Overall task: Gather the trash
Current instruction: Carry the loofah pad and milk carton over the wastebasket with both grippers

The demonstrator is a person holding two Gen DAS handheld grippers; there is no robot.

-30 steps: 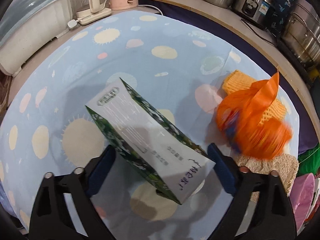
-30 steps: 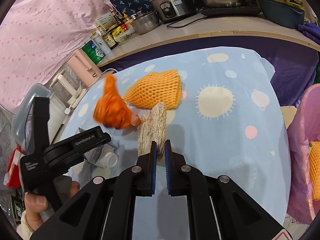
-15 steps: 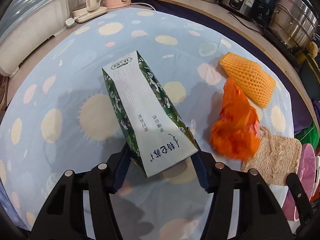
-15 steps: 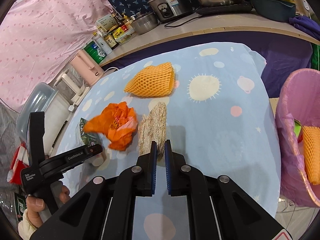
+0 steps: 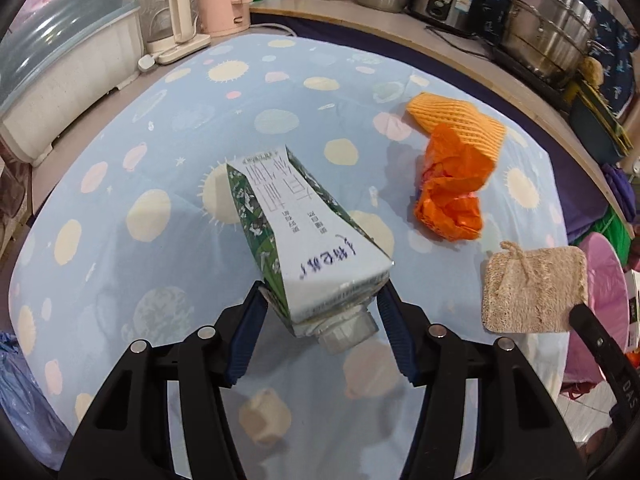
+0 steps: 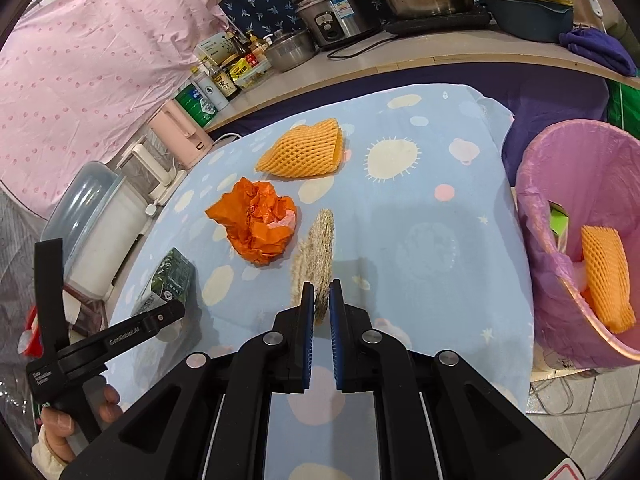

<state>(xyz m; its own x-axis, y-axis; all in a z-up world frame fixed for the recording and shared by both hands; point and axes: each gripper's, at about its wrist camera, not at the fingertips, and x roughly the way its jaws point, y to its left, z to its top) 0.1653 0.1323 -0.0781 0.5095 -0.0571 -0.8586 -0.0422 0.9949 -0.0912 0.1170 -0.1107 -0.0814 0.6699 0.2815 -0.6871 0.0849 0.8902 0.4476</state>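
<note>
Two grippers worked your table: the left gripper (image 5: 320, 322) clamped the carton (image 5: 304, 240) (long axis pointing away), the right gripper (image 6: 320, 320) pinched the loofah pad (image 6: 316, 256); the bin (image 6: 532, 216) stood right.

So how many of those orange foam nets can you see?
2: one foam net lies on the table beyond the crumpled orange bag; the other net is inside the pink bin. More may be hidden in it.
</note>
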